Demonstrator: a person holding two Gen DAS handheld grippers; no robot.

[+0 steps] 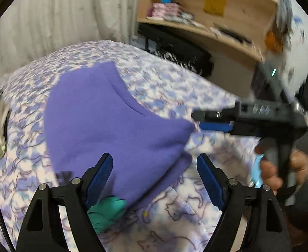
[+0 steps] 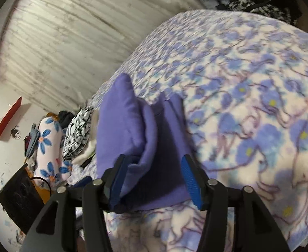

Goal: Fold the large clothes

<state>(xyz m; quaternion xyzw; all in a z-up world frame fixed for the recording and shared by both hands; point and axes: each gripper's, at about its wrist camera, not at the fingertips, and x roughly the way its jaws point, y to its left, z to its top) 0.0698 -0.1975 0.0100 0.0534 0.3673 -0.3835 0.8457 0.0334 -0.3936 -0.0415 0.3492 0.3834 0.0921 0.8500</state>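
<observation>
A folded purple garment [image 1: 103,115] lies on the flower-patterned bedspread [image 1: 166,84]. My left gripper [image 1: 155,168] hovers over its near edge, jaws wide apart and holding nothing. In the left wrist view my right gripper [image 1: 198,120] comes in from the right, fingertips at the garment's right corner, held by a person's hand [image 1: 269,174]. In the right wrist view the purple garment [image 2: 122,126] shows as stacked folds, its near end between the spread jaws of my right gripper [image 2: 154,161]. The left pad [image 2: 117,178] touches the fold's edge, while the right pad [image 2: 190,178] stands clear of the cloth.
A teal piece of cloth [image 1: 105,212] lies under my left gripper. Wooden shelves [image 1: 196,21] and a black bag [image 1: 175,48] stand beyond the bed. A pile of patterned clothes [image 2: 74,130] sits at the bed's left side, with a black box [image 2: 19,195] on the floor. Grey curtain [image 2: 70,31] behind.
</observation>
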